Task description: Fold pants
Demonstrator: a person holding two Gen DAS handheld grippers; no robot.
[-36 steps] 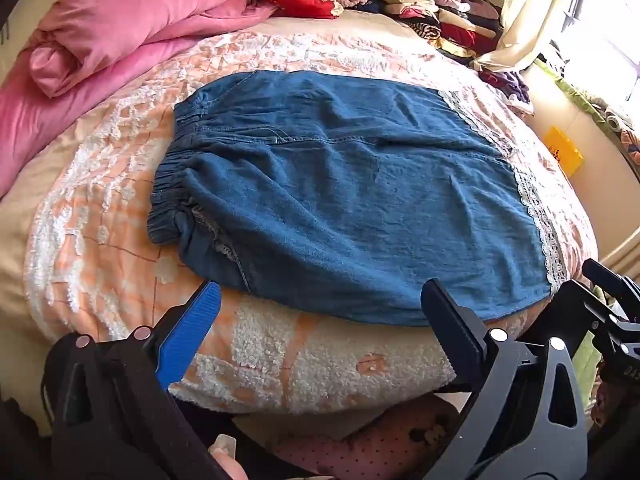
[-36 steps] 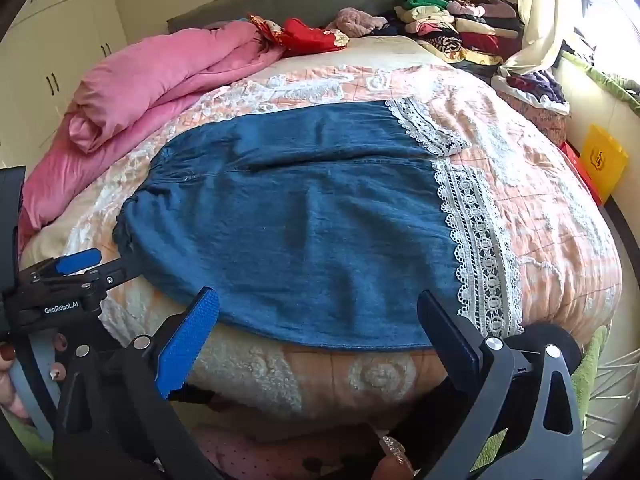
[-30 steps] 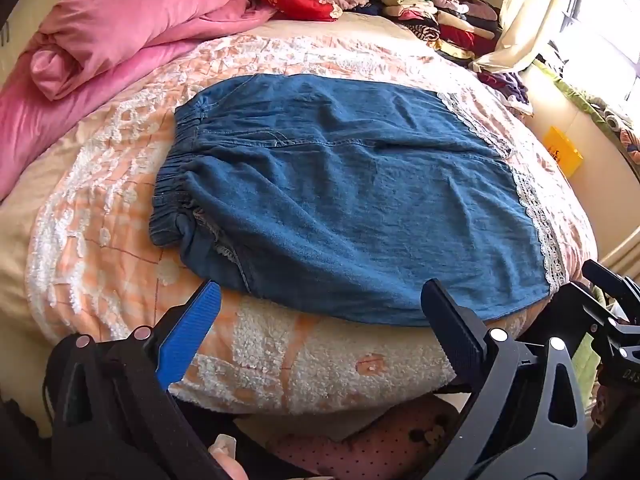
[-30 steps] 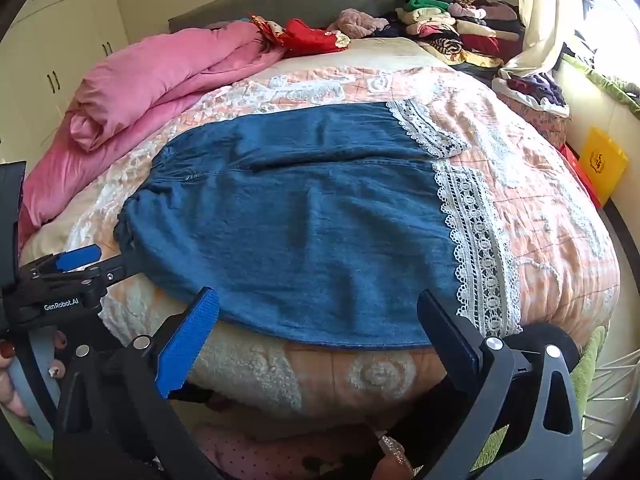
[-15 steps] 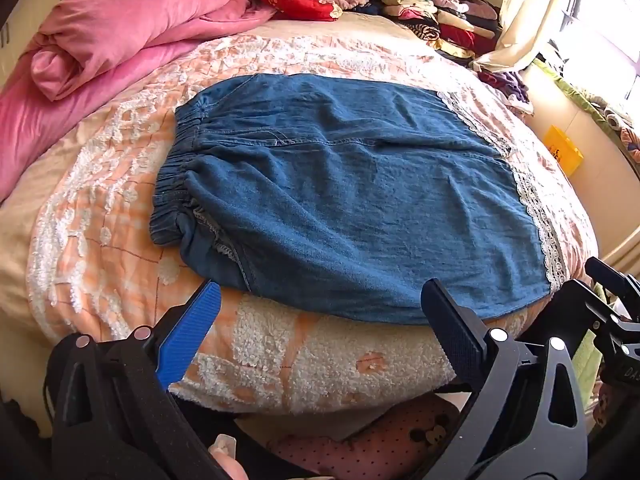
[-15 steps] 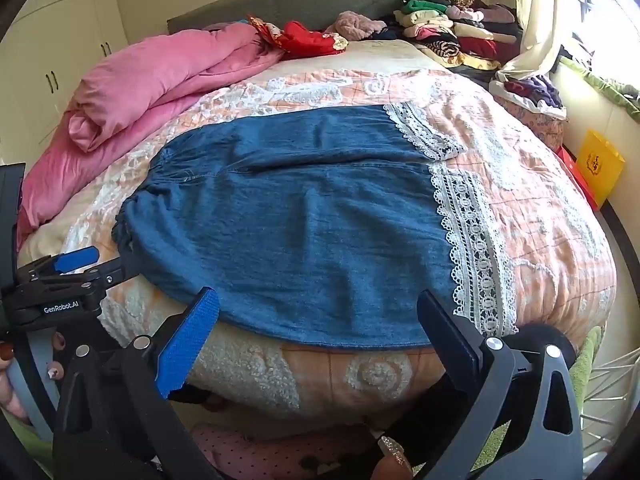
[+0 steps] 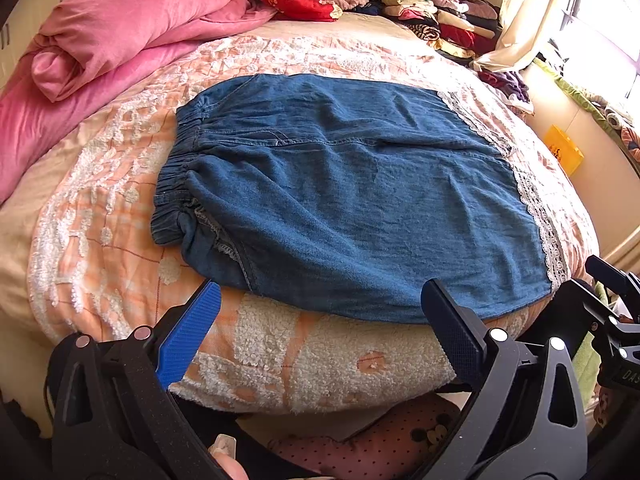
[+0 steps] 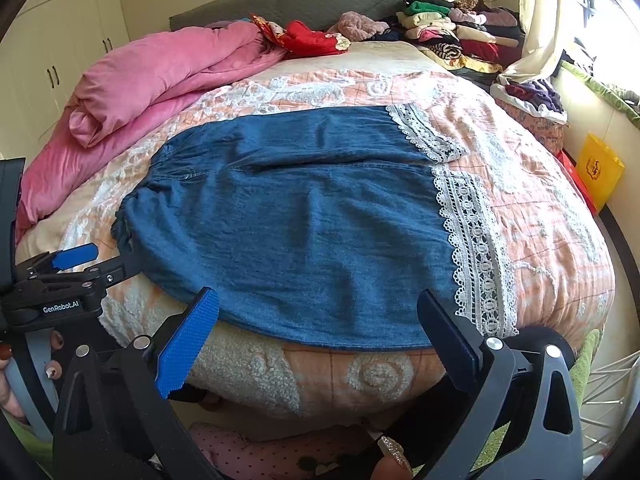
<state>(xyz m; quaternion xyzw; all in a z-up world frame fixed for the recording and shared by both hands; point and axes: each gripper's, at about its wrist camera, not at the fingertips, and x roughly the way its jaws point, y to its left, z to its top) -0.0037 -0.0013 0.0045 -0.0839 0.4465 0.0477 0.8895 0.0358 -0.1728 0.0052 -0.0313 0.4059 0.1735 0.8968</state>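
Blue denim pants [image 7: 344, 184] with white lace hems [image 8: 472, 240] lie spread flat across the bed, elastic waistband [image 7: 176, 184] at the left, hems at the right. They also show in the right wrist view [image 8: 304, 232]. My left gripper [image 7: 320, 312] is open and empty, held just short of the near edge of the pants. My right gripper [image 8: 320, 316] is open and empty, near the front edge by the hem side. The left gripper also shows at the left of the right wrist view [image 8: 76, 264].
An orange and white bedspread [image 7: 100, 248] covers the bed. A pink duvet [image 7: 120, 24] lies at the back left. Stacked clothes [image 7: 440, 12] sit at the back right. A yellow bag [image 8: 600, 168] stands on the floor at the right.
Both views have shifted very slightly; the pants lie as before and both grippers stay open.
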